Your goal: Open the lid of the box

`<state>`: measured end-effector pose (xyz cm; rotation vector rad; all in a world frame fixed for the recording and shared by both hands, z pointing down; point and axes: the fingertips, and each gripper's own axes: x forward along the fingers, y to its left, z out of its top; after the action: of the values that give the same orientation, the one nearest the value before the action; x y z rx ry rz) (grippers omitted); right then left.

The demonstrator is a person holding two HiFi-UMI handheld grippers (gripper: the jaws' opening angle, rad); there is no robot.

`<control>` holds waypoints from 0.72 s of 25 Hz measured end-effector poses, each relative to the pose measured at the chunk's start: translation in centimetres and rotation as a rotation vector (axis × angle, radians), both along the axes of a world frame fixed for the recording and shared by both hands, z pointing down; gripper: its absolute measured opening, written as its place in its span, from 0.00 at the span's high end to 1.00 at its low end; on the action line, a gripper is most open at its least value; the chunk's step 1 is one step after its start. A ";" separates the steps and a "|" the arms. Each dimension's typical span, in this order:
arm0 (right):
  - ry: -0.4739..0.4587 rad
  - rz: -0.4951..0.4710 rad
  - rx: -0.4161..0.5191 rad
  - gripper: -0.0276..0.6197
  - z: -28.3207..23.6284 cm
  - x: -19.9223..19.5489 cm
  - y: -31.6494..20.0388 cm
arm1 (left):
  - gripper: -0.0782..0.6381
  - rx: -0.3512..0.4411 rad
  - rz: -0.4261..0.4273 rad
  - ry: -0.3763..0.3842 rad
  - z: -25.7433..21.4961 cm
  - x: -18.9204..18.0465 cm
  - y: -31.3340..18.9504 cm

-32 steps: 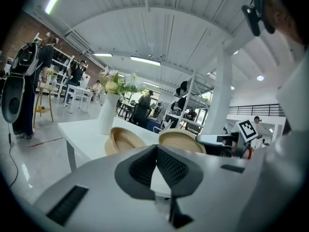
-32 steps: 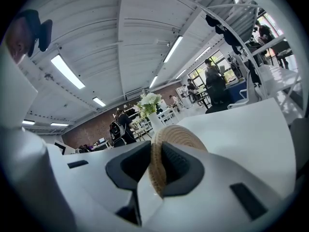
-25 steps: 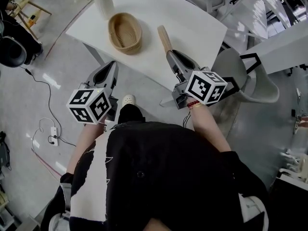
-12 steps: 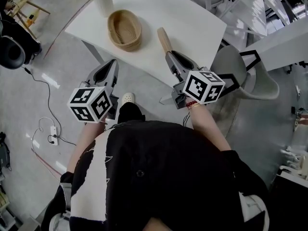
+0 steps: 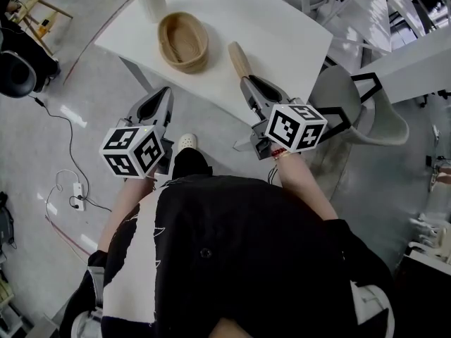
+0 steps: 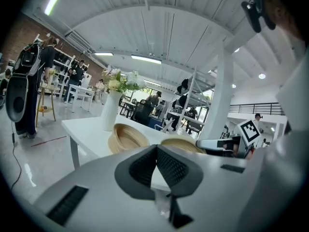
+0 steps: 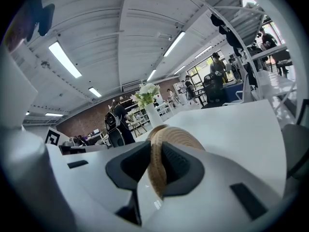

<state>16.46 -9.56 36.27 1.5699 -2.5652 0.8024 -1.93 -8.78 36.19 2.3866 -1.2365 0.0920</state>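
The right claw (image 5: 246, 82) pinched the woven lid (image 5: 237, 58) edge-on, its near rim hidden in the grip; the left claw (image 5: 163, 94), pressed together, hung empty.

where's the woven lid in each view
Head view: woven lid above centre, edge-on in the right tool.
Left gripper view: lid low, right of centre, beside the basket.
Right gripper view: lid at centre, between the jaws.
Shared landmark: white flower vase.
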 end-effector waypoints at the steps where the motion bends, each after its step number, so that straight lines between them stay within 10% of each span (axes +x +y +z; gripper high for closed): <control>1: 0.002 0.000 0.000 0.84 0.0 0.0 0.0 | 0.88 -0.002 -0.002 -0.001 0.1 -0.1 0.0; 18: 0.025 -0.005 -0.009 0.84 0.4 -0.2 -0.1 | 0.88 -0.022 -0.008 0.000 0.8 -0.5 0.3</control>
<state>16.22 -9.65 36.67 1.5599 -2.5442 0.7875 -2.47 -8.49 37.03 2.3632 -1.2386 0.1024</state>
